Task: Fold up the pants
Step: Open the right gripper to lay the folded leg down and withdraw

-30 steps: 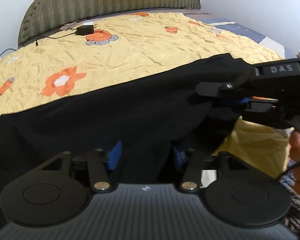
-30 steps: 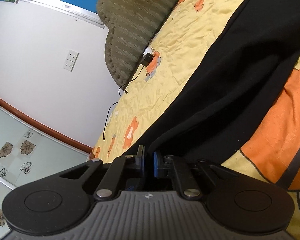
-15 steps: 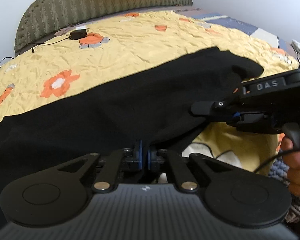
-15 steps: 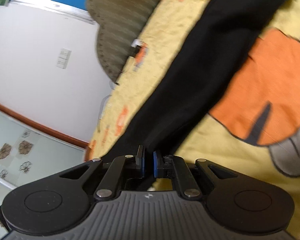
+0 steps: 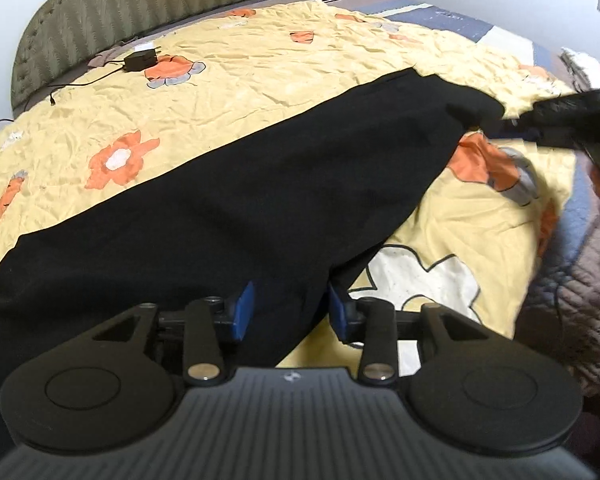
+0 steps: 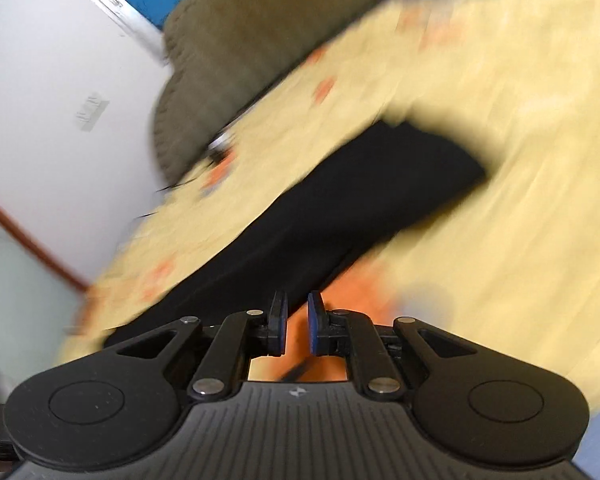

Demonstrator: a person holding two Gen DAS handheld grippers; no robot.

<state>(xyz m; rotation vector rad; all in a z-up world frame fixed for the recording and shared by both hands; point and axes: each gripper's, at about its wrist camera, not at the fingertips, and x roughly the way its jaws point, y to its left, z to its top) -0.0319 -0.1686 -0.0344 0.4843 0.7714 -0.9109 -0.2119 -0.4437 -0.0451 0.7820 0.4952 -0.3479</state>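
Black pants (image 5: 240, 208) lie stretched across the yellow flowered bedspread (image 5: 260, 68), folded lengthwise. My left gripper (image 5: 290, 312) is open, its blue pads either side of the near pants edge. In the right wrist view, which is blurred by motion, the pants (image 6: 340, 216) run away up the bed. My right gripper (image 6: 296, 324) is slightly open and empty, just off the pants' near edge over an orange patch. The right gripper also shows in the left wrist view (image 5: 540, 128) near the far end of the pants.
A black charger with cable (image 5: 140, 60) lies near the green headboard (image 5: 160, 0). A brown quilted blanket (image 5: 580, 280) hangs at the bed's right edge. White walls stand behind the bed.
Both grippers have opened and let go of the pants. The right gripper has swung away to the right, and the pants now lie flatter on the bed.
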